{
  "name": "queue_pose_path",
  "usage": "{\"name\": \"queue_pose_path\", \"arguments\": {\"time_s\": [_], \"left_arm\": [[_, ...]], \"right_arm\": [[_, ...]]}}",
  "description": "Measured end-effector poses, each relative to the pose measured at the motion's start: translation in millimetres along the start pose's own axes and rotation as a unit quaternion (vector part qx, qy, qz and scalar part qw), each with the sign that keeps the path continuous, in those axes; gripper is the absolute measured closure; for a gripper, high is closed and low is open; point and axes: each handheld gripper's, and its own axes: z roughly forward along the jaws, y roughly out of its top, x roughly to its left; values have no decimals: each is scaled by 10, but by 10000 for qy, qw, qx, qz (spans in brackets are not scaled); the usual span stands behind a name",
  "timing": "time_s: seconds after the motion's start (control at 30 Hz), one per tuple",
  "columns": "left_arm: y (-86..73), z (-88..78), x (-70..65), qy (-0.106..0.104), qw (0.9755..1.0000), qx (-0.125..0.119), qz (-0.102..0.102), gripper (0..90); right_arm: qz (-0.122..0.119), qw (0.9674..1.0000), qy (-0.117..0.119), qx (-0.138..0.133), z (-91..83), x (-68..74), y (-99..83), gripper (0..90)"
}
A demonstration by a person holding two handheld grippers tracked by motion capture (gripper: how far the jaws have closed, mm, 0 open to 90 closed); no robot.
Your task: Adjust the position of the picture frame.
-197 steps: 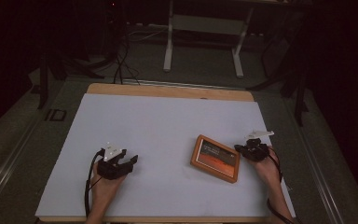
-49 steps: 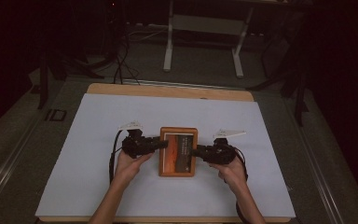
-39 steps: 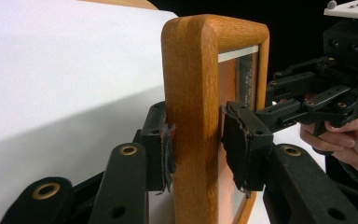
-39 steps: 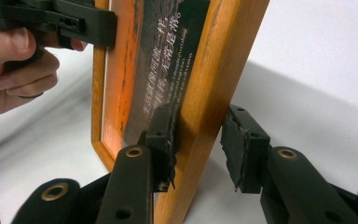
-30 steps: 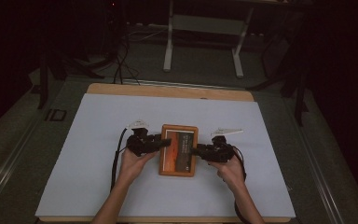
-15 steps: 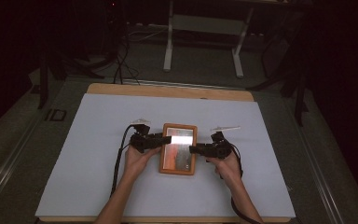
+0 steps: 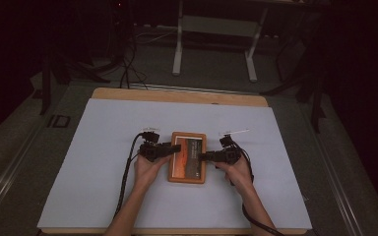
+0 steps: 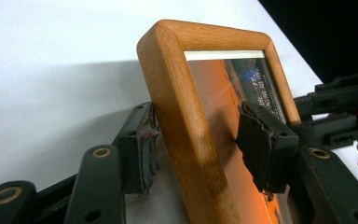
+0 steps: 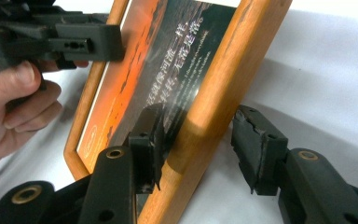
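1. White paper covers our wooden table (image 7: 177,96), and the room behind it is dark
2. Our picture frame (image 7: 187,157) lies flat between our two tongs
3. Our left tongs (image 7: 173,147) sit around its left edge. The jaws have just been opening, and the pads stand off the wood
4. Our right tongs (image 7: 203,157) sit around its right edge the same way, jaws just loosened, pads apart from the wood
5. We think the frame is now put down, and all that is left is pulling our tongs away
6. Nothing lies near to block us
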Motion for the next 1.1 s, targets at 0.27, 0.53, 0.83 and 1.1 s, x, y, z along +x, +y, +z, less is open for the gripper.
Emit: {"name": "queue_pose_path", "arguments": {"time_s": [0.27, 0.53, 0.83, 1.1], "left_arm": [[-1, -23, -15, 145, 9997, 33, 188, 382], [-76, -182, -133, 354, 9984, -264, 359, 375], [-97, -381, -222, 584, 9956, -399, 608, 369], [-144, -543, -258, 756, 9933, -461, 748, 369]], "right_arm": [[-116, 9998, -145, -4, -41, -8, -1, 516], [-350, 9984, -396, -180, -179, 32, -51, 497], [-764, 9940, -711, -317, -289, 194, -61, 418], [-1176, 9852, -1183, -403, -321, 382, -12, 249]]}}
